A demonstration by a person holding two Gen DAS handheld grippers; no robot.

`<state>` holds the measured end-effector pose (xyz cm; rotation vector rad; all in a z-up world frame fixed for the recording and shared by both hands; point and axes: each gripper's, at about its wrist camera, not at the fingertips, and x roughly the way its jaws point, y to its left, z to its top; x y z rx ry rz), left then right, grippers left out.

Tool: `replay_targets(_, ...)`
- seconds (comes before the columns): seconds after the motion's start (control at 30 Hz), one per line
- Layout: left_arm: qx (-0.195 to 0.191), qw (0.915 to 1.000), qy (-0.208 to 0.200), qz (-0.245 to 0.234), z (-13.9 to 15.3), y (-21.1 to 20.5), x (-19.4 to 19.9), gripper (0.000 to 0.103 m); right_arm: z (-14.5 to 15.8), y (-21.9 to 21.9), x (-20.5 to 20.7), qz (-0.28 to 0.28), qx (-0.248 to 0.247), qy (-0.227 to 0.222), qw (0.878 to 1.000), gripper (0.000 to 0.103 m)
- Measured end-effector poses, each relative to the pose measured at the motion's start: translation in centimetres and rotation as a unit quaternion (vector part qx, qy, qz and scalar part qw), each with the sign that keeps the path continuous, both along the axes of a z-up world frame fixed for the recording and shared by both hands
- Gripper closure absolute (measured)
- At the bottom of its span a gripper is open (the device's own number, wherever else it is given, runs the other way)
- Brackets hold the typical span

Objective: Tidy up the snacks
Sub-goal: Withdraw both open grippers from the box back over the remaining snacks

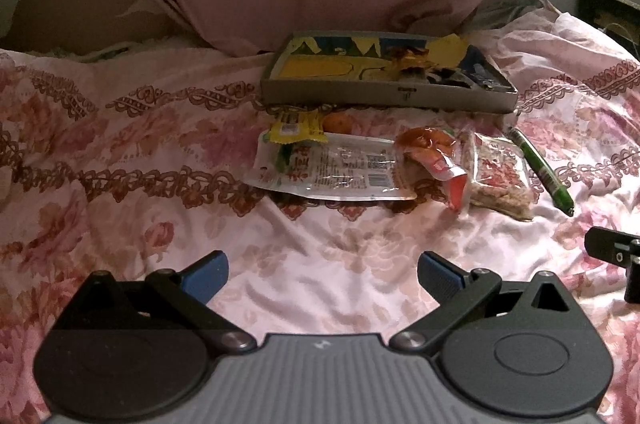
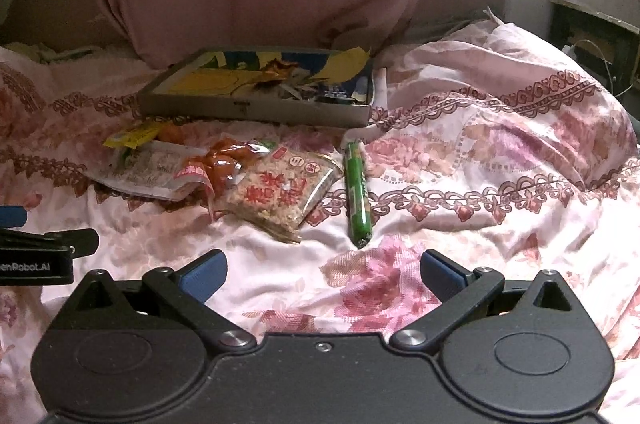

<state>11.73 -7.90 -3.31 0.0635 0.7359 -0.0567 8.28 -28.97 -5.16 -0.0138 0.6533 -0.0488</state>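
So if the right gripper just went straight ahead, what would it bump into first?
Probably the green sausage stick: the open right gripper points just left of its near tip, with only bedspread between. Depth is hard to judge.

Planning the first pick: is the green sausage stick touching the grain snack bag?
Apart. The right wrist view shows bedspread between the green sausage stick and the grain snack bag.

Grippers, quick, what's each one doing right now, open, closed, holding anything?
Left gripper: open, holding nothing, above the floral bedspread.
Right gripper: open, holding nothing, short of the green sausage stick.
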Motion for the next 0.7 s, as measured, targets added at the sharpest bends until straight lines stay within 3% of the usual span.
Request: replay_targets(0.7,0.037,0.998,-0.018,-0.048,1.2,-3.2,3.0,0.0,-0.5,-0.8,1.0,-0.011,0.023,0.03,0.999,0.001)
